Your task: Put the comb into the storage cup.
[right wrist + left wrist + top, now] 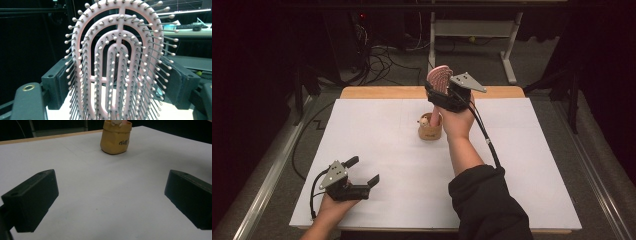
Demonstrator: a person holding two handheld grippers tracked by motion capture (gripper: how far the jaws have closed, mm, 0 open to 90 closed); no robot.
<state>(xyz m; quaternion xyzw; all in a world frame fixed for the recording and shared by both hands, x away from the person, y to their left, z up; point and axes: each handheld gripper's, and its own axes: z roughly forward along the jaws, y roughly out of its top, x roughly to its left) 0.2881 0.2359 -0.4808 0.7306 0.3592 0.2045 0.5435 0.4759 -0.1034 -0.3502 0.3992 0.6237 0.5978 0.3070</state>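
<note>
Am holding pink hairbrush (117,62) clamped in right gripper (447,92), head up, handle end over tan pot (430,130) at worktop (377,135) centre, 12 o'clock from left gripper (362,172). Left gripper idling, jaws spread wide, nothing between them. Am judging insertion under way: keeping brush vertical, lowering slowly, avoiding pot rim, not tipping pot.

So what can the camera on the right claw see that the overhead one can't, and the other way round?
The right gripper view shows the pink hairbrush close up: its ball-tipped bristles, looped openwork frame, and the black jaws pressing both edges. The high view shows the white table, the tan pot under the brush, and the left claw resting open near the front edge. Both show the brush clamped upright in the right claw.
</note>
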